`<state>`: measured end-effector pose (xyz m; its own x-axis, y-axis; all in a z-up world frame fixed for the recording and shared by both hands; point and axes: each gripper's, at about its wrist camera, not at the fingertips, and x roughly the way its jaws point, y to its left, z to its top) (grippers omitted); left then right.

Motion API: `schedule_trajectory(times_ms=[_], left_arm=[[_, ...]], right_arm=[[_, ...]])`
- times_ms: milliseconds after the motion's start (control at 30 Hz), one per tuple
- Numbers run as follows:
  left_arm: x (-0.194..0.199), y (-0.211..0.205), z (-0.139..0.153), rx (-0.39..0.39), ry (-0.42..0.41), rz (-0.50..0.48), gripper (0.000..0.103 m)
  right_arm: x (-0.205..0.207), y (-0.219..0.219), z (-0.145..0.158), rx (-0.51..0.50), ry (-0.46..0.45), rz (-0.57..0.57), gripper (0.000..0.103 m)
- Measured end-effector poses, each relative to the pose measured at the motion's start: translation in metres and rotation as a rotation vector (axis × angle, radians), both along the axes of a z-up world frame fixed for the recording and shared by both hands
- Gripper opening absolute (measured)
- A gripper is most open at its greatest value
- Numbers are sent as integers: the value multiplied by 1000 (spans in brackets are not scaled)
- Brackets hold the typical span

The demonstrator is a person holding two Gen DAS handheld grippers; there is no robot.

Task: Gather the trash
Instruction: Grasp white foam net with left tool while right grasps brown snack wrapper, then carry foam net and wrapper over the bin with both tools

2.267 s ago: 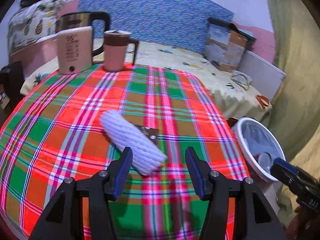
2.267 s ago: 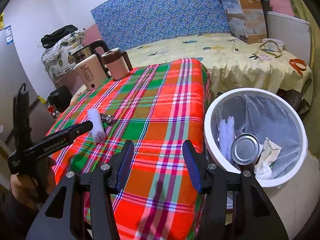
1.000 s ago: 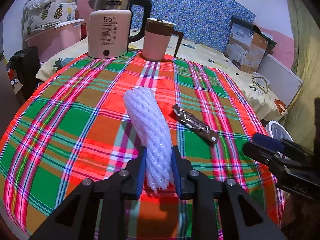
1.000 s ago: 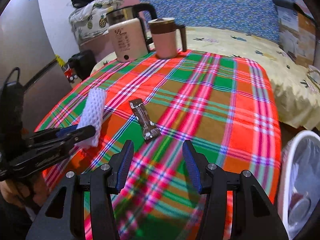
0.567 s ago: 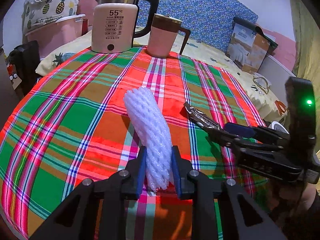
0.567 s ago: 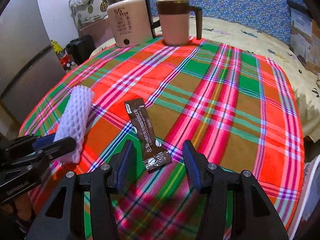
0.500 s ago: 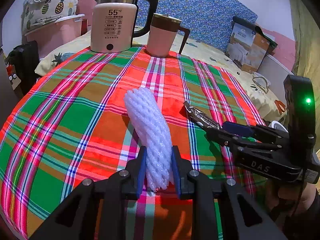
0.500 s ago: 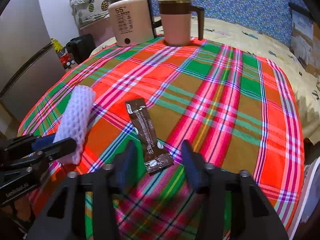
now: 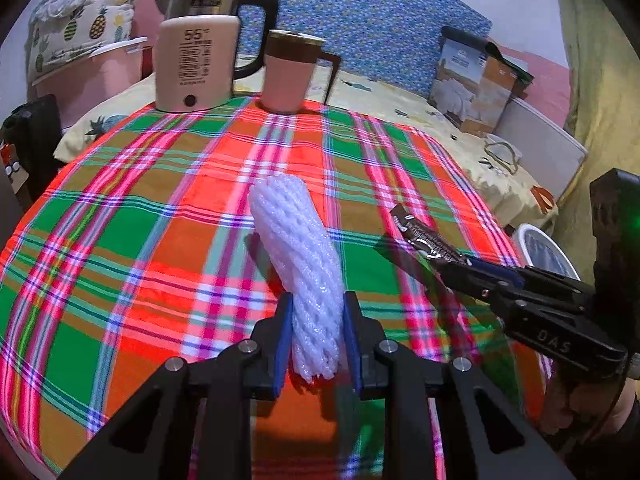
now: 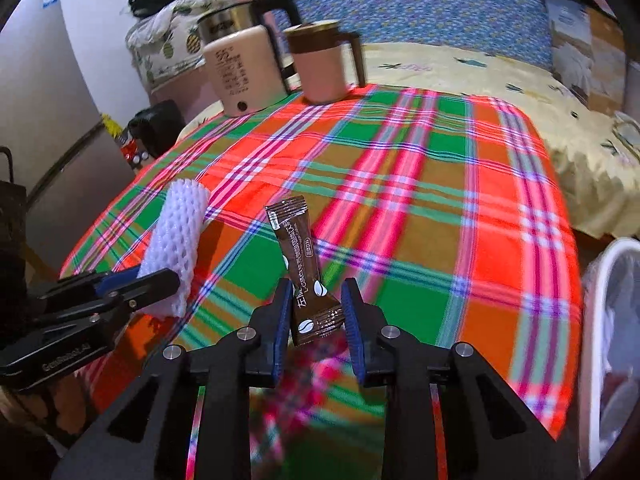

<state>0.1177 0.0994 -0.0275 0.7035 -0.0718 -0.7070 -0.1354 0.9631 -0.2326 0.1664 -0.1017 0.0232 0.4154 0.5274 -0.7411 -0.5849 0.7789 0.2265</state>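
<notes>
A white foam net sleeve is lifted at its near end, with my left gripper shut on that end. In the right wrist view the same sleeve slopes down to the plaid tablecloth, the left gripper at its lower end. A brown coffee sachet stands tilted up off the cloth between the blue pads of my right gripper, whose jaws are closing and press on its lower end. From the left wrist view the sachet sticks up out of the right gripper.
A cream kettle and a pink mug stand at the table's far edge. A white trash bin sits on the floor off the table's right side. Behind lies a bed with a cardboard box.
The right gripper came in over the sachet, closed its jaws on it and raised it off the cloth. The left gripper has kept its hold on the foam sleeve, nearly still.
</notes>
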Motion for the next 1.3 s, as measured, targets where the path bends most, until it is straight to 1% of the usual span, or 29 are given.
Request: schedule_trajectory(times_ms=[267, 700, 1000, 1300], left_arm=[[-4, -37, 9, 11, -10, -75, 25], [-5, -94, 26, 25, -37, -181, 25], [2, -135, 32, 40, -43, -265, 25], [14, -172, 36, 50, -50, -350, 25]], right_arm=[[-16, -44, 10, 25, -18, -102, 27], [-31, -89, 22, 42, -60, -209, 27], [-34, -123, 26, 56, -81, -287, 27], [-34, -164, 26, 63, -86, -390, 27]])
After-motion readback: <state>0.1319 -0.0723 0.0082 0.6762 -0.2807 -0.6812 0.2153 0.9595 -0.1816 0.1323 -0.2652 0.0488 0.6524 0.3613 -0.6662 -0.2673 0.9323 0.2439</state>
